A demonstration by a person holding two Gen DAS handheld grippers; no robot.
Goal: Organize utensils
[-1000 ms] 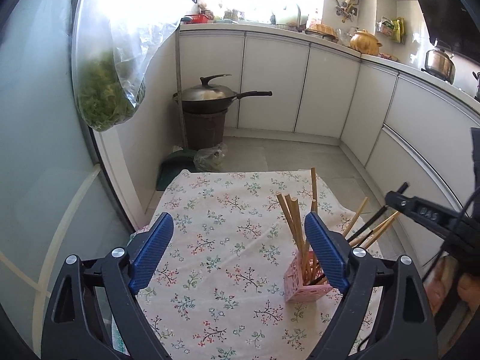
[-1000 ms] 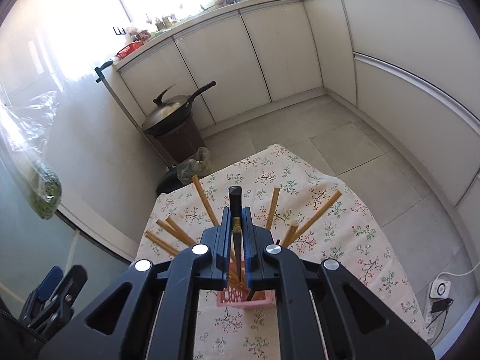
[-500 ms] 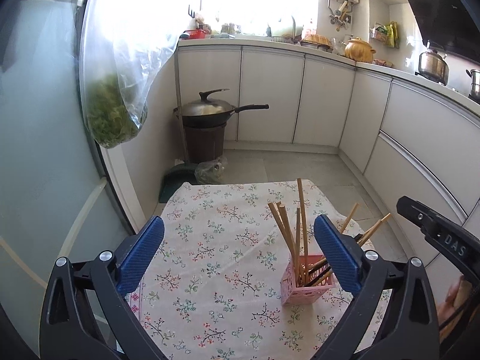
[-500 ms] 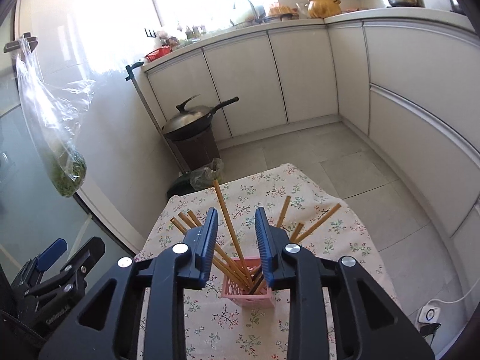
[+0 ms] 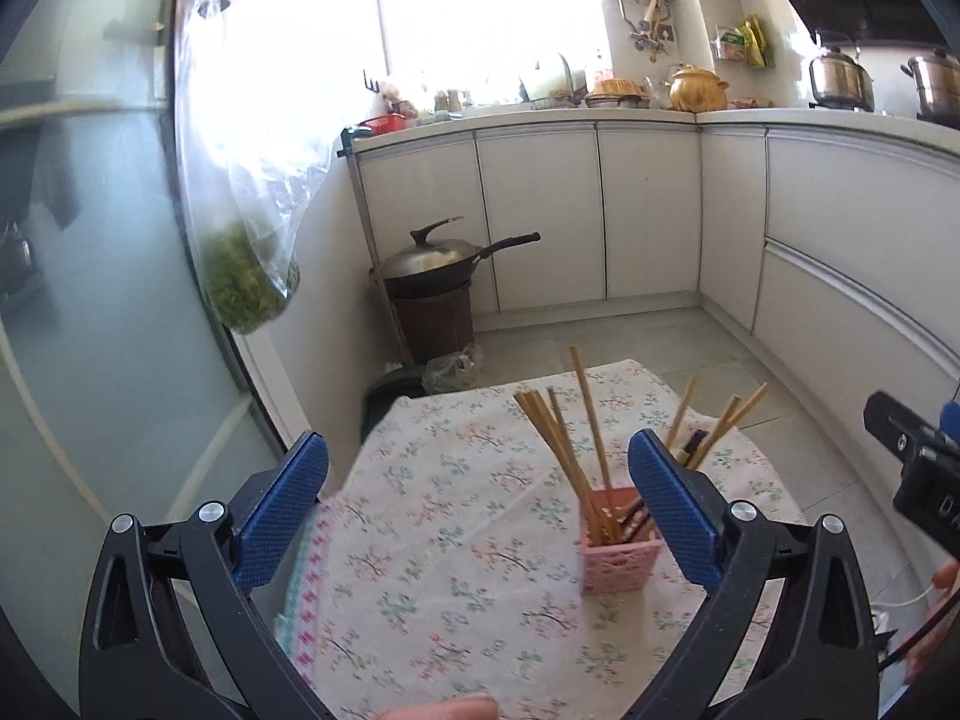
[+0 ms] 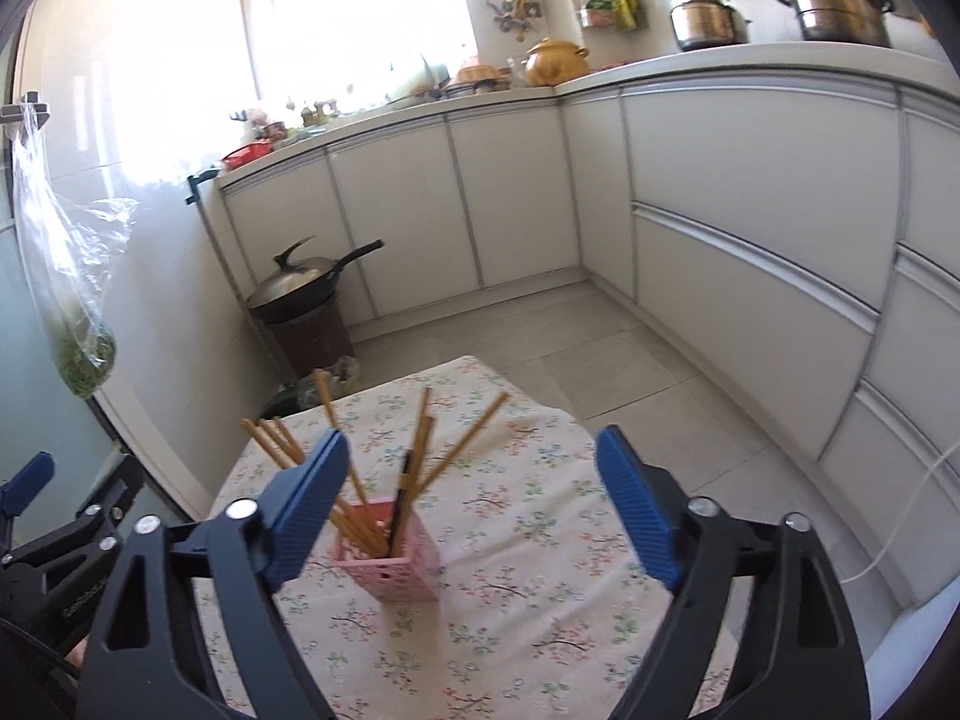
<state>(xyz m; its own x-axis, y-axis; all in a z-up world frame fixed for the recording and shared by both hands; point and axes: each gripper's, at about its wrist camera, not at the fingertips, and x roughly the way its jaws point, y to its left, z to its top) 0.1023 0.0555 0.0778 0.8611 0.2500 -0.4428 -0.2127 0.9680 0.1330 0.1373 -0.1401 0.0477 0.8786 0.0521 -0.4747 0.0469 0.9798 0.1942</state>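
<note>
A pink basket (image 5: 618, 561) stands on the floral tablecloth (image 5: 456, 516) and holds several wooden chopsticks (image 5: 591, 426) and a black one (image 6: 401, 495). It also shows in the right wrist view (image 6: 399, 570). My left gripper (image 5: 477, 492) is open and empty, raised above the table with the basket by its right finger. My right gripper (image 6: 471, 504) is open and empty, raised behind the basket. The right gripper's body shows at the right edge of the left wrist view (image 5: 918, 468).
A lidded wok (image 5: 444, 258) sits on a brown bin by the white cabinets (image 5: 648, 210). A plastic bag of greens (image 5: 249, 276) hangs at the left. Pots stand on the counter (image 6: 840, 6). Tiled floor lies beyond the table.
My right gripper let go of the black chopstick, which now stands in the basket, and opened wide. Both grippers have drawn back and tilted up.
</note>
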